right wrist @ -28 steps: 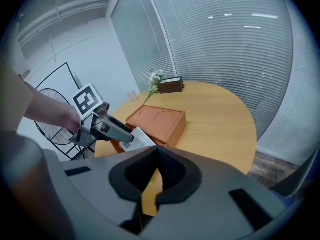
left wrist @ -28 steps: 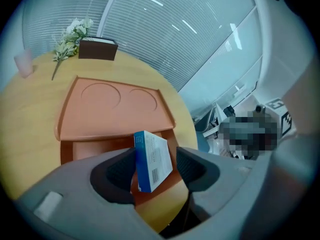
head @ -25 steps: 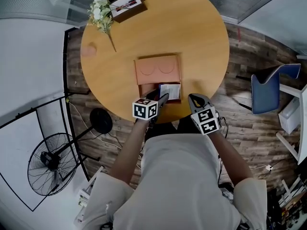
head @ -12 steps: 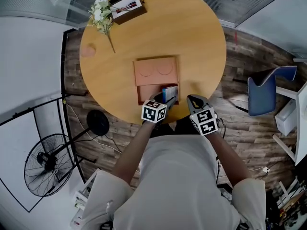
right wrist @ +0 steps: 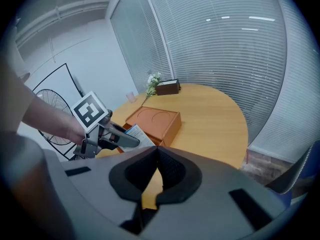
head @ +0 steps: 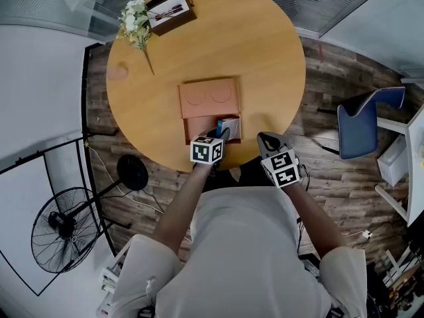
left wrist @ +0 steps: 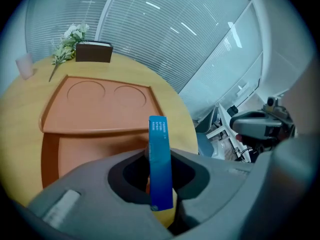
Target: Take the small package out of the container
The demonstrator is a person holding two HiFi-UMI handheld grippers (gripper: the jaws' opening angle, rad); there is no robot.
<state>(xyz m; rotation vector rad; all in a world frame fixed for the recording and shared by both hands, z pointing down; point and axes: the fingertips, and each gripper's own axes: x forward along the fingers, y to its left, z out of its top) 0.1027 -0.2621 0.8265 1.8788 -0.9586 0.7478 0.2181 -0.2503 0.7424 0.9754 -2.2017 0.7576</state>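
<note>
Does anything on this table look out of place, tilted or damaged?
Nothing looks damaged or spilled. The small package stands on edge in the open container because the left gripper, whose jaws have just been closing, is shut on it. The flowers lie on the table.

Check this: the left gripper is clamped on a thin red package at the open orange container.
One error: the package is blue, not red, as the left gripper view shows. The rest holds: the left gripper, whose jaws have just been closing, is clamped on it at the open orange container.
</note>
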